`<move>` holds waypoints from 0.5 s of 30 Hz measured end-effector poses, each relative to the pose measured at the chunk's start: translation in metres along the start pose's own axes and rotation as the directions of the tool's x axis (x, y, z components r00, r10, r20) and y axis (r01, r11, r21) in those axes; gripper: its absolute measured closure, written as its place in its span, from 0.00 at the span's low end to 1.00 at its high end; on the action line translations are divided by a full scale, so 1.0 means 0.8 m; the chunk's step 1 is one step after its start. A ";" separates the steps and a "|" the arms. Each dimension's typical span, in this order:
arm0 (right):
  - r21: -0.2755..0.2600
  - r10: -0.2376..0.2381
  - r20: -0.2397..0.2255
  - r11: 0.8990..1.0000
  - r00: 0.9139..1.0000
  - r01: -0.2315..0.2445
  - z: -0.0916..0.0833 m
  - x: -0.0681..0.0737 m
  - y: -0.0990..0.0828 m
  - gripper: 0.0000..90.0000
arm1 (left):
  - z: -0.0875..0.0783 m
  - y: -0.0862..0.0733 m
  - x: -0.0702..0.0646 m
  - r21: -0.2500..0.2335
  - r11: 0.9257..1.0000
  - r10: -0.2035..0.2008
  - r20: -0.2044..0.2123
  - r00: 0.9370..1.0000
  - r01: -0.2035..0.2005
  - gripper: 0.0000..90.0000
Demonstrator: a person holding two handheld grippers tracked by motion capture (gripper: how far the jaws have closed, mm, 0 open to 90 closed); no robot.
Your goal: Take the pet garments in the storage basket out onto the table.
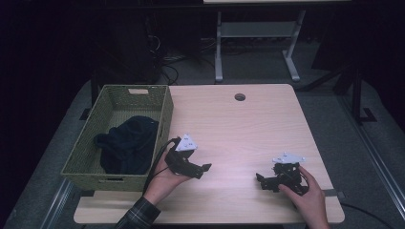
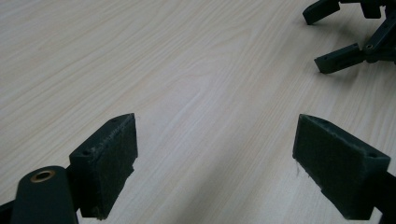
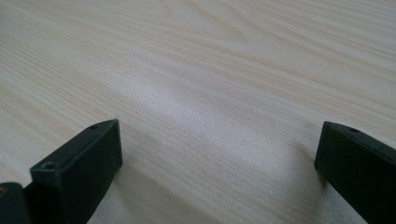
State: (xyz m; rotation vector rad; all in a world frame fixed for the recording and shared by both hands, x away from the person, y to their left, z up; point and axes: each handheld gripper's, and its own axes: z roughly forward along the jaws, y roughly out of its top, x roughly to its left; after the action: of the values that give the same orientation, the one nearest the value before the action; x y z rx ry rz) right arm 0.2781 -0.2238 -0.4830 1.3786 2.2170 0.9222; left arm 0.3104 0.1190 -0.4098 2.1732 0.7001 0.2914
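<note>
A green woven basket (image 1: 165, 112) stands at the table's left, with a dark crumpled cloth (image 1: 126, 143) lying inside it. My left gripper (image 1: 206, 168) is held just right of the basket, low over the wood, open with nothing between its jaws (image 2: 215, 163). My right gripper (image 1: 261, 181) rests near the front right of the table, pointing left, also open and empty (image 3: 217, 158). In the left gripper view the right gripper (image 2: 345, 42) shows at the top right with its jaws spread.
The light wooden table (image 1: 239, 129) has a round cable hole (image 1: 239, 97) near its far edge. A white desk frame (image 1: 255, 38) and cables stand on the floor beyond the table.
</note>
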 end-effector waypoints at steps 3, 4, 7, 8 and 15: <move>0.000 0.000 0.000 1.000 1.000 0.000 0.000 0.000 0.000 0.00 | -0.002 0.003 0.000 -0.005 1.000 0.007 0.006 1.000 -0.007 0.15; 0.000 0.000 0.000 1.000 1.000 0.000 0.000 0.000 0.000 0.00 | -0.002 0.004 0.000 -0.007 1.000 0.007 0.010 1.000 -0.007 0.15; 0.000 0.000 0.000 1.000 1.000 0.000 0.000 0.000 0.000 0.00 | -0.004 0.006 0.001 -0.015 1.000 0.015 0.018 1.000 -0.015 0.15; 0.000 0.000 0.000 1.000 1.000 0.000 0.000 0.000 0.000 0.00 | -0.004 0.007 0.001 -0.015 1.000 0.016 0.024 1.000 -0.016 0.15; 0.000 0.001 0.000 1.000 1.000 -0.001 0.000 0.000 0.000 0.00 | -0.005 0.011 0.004 -0.019 0.999 0.034 0.043 0.998 -0.033 0.15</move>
State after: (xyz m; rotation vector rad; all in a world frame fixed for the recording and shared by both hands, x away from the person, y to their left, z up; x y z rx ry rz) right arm 0.2781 -0.2238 -0.4830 1.3796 2.2166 0.9228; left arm 0.3146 0.1190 -0.4002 2.1696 0.6348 0.2663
